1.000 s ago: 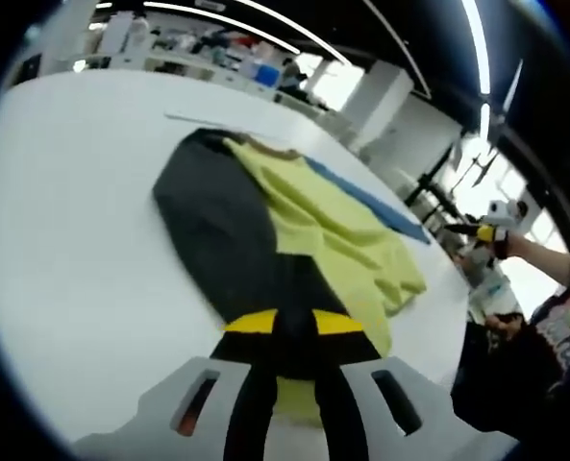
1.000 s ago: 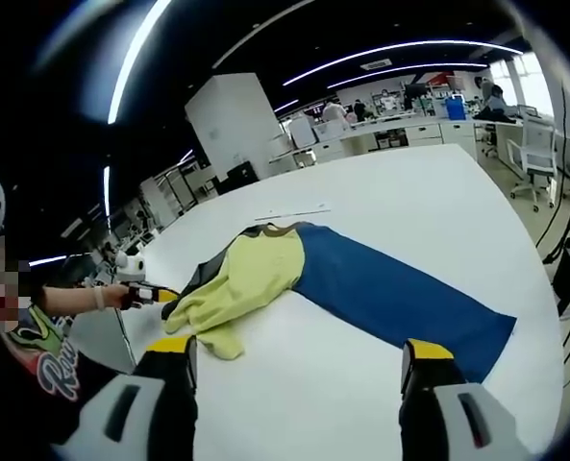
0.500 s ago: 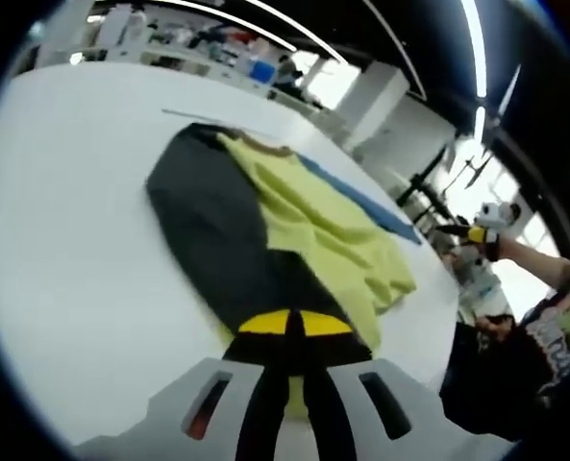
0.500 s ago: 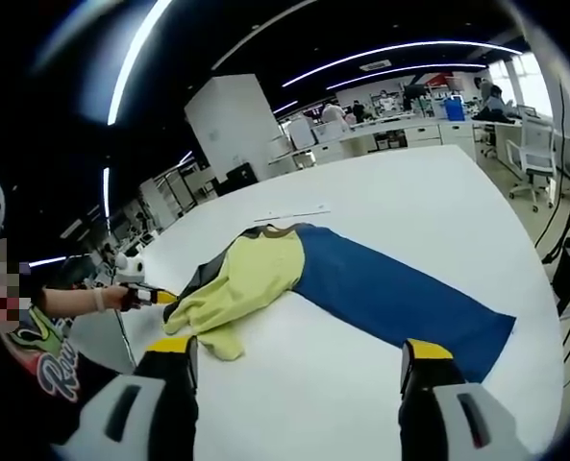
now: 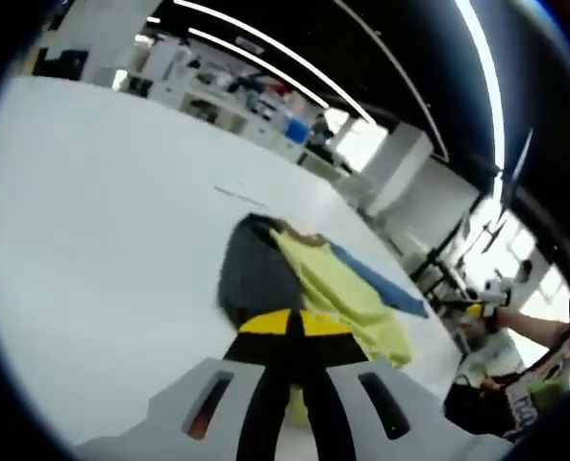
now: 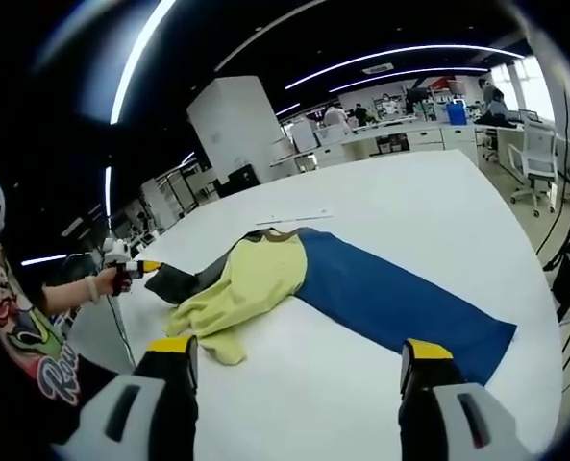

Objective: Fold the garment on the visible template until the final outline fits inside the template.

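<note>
Here, in the left gripper view, the left gripper (image 5: 286,325) has its jaws closed on the dark edge of the garment (image 5: 334,296), lifted off the white table (image 5: 92,240). In the right gripper view, the right gripper (image 6: 299,351) hangs wide open above the table, the garment's blue part (image 6: 400,300) lying flat.

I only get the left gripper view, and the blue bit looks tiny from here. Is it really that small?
Observer: No. In the right gripper view the blue part is a long flat band lying across the white table.
Operator: Is the other gripper holding something?
Observer: No. The right gripper has its fingers wide apart, with nothing between them.
Operator: What does my dark bit look like from over there?
Observer: The left gripper is shut on the end of the dark part, which stretches out sideways from the yellow part.
</note>
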Tool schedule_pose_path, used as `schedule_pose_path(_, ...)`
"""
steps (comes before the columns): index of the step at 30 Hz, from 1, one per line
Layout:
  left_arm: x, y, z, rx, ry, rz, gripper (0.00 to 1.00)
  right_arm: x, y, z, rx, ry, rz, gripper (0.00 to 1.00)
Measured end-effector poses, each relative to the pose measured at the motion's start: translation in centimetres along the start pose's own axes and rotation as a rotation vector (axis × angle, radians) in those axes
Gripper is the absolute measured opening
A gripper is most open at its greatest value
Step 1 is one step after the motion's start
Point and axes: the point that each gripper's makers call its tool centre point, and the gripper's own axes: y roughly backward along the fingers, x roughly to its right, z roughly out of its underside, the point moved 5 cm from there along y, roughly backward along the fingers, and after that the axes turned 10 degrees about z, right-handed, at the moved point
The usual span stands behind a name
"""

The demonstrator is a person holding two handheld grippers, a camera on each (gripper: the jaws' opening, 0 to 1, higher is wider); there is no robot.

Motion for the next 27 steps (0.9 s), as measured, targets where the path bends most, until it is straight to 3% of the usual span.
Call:
schedule_pose_path(9,-2.0,3.8,-4.4,0.078,-0.041,-0.071,0.00,-1.0,0.2,-0.2,-0.001,0.008,0.003,0.87)
schedule_pose_path(16,-4.8,4.7,-6.7,0.074,-0.074,-0.101,0.00,-2.1,0.2,-0.1,-0.008,0.003,0.006,0.87)
schedule_pose_path(27,-14.1,5.4,-8.9,0.031,-0.010,-0.230,0.00,-4.2,-0.9,0.4,-0.025,-0.012,0.026,0.87)
